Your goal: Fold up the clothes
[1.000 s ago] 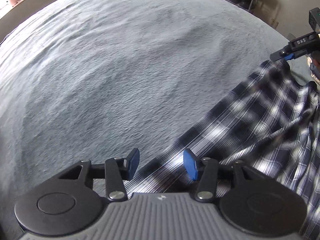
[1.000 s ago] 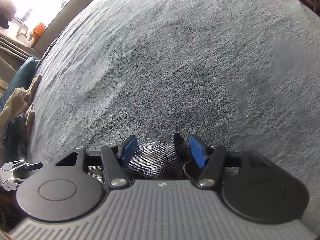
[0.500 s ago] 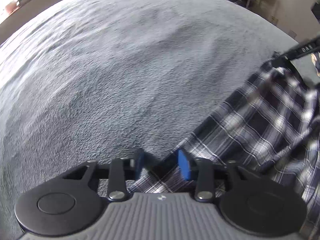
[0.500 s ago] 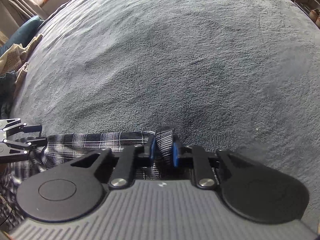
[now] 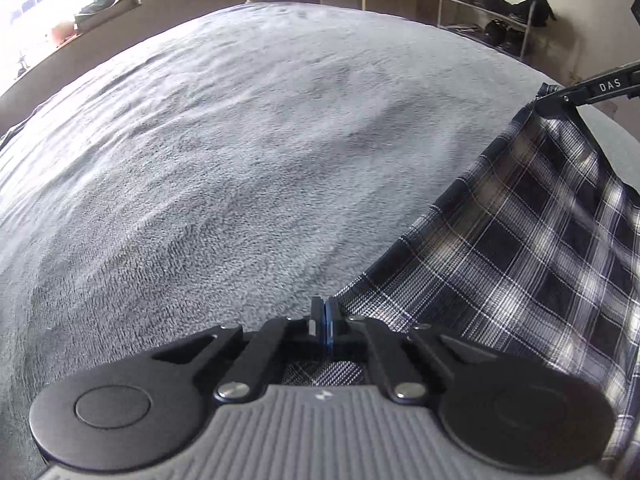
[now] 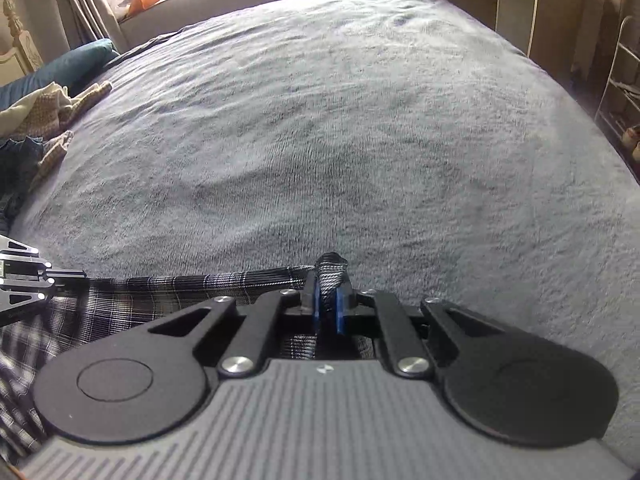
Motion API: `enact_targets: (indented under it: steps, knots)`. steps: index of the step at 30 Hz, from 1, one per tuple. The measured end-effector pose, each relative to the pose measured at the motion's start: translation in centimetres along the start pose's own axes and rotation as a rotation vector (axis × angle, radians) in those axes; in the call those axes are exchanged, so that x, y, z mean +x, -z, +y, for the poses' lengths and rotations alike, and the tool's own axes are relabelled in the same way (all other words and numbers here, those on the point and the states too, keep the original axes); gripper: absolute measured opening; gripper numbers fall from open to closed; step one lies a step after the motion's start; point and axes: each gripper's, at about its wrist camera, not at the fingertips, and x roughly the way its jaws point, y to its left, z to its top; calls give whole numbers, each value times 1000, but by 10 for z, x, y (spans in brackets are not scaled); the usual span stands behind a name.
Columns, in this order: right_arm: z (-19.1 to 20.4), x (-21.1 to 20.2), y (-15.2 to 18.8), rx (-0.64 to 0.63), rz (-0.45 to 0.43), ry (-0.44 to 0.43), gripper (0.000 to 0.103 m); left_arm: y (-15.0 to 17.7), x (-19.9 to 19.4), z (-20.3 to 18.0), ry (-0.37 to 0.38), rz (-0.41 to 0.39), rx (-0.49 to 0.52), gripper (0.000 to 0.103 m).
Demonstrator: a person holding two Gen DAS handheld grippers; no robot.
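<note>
A dark blue and white plaid garment (image 5: 520, 260) lies on a grey fleece blanket (image 5: 240, 160). One edge is stretched taut between my two grippers. My left gripper (image 5: 325, 312) is shut on a corner of that edge, and plaid cloth shows under its jaws. In the right wrist view my right gripper (image 6: 329, 300) has its jaws closing, with its blue pads pressing on a bunched fold of the plaid garment (image 6: 120, 304). That fold pokes up past the tips. Each gripper also shows in the other's view: the right gripper (image 5: 560, 98) at the cloth's far corner, the left gripper (image 6: 82, 274) at the left edge.
The grey blanket (image 6: 360, 120) covers a wide bed ahead of both grippers. A heap of other clothes (image 6: 40, 120) and a teal pillow (image 6: 60, 68) lie at its left side. A shoe rack (image 5: 488, 20) and a cabinet (image 6: 516, 0) stand beyond the bed.
Both grippers have gone from open to shut on the plaid cloth. The cloth edge between them has lifted and pulled straight. The right gripper has rolled and moved away from the left.
</note>
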Motion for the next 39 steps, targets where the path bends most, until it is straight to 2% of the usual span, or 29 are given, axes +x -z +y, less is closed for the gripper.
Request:
enact_targets:
  steps: [4, 9, 10, 12, 14, 16, 19, 21, 25, 28, 29, 31, 35, 37, 39]
  knots:
    - [4, 15, -7, -9, -23, 20, 5, 0, 12, -2, -41, 5, -1, 2]
    - [-1, 42, -2, 27, 3, 64, 7, -2, 18, -5, -73, -4, -19, 6]
    - [-2, 47, 1, 44, 16, 73, 8, -4, 19, -3, -67, -2, -35, 10]
    - [-10, 49, 6, 98, 10, 93, 20, -7, 17, 1, -55, -4, -76, 18]
    - [-23, 41, 12, 193, -32, 113, 31, -9, 13, 7, -48, -18, -117, 43]
    - [-40, 27, 18, 312, -89, 135, 34, -11, 7, 13, -55, -38, -159, 44]
    - [-59, 0, 28, 429, -162, 166, 35, -14, 1, 27, -50, -37, -240, 44]
    - [-51, -13, 29, 343, -161, 132, 35, -13, -2, 36, -63, -33, -293, 45]
    - [-3, -10, 31, 28, -82, -16, 33, -2, -9, 58, -109, -16, -395, 45]
    - [21, 10, 29, -50, -9, -101, 31, 14, -23, 81, -137, 11, -467, 46]
    - [23, 18, 29, -51, 21, -75, 31, 20, -30, 91, -151, 18, -487, 46]
    - [15, 29, 30, -35, 63, 59, 30, 35, -50, 113, -184, 17, -526, 47]
    - [-40, 7, 34, 254, -23, 274, 31, 73, -103, 163, -255, 21, -607, 50]
    - [-51, -16, 40, 316, -70, 327, 31, 95, -133, 185, -281, 24, -647, 50]
    - [-37, -39, 50, 282, -86, 278, 31, 121, -167, 201, -301, 26, -692, 53]
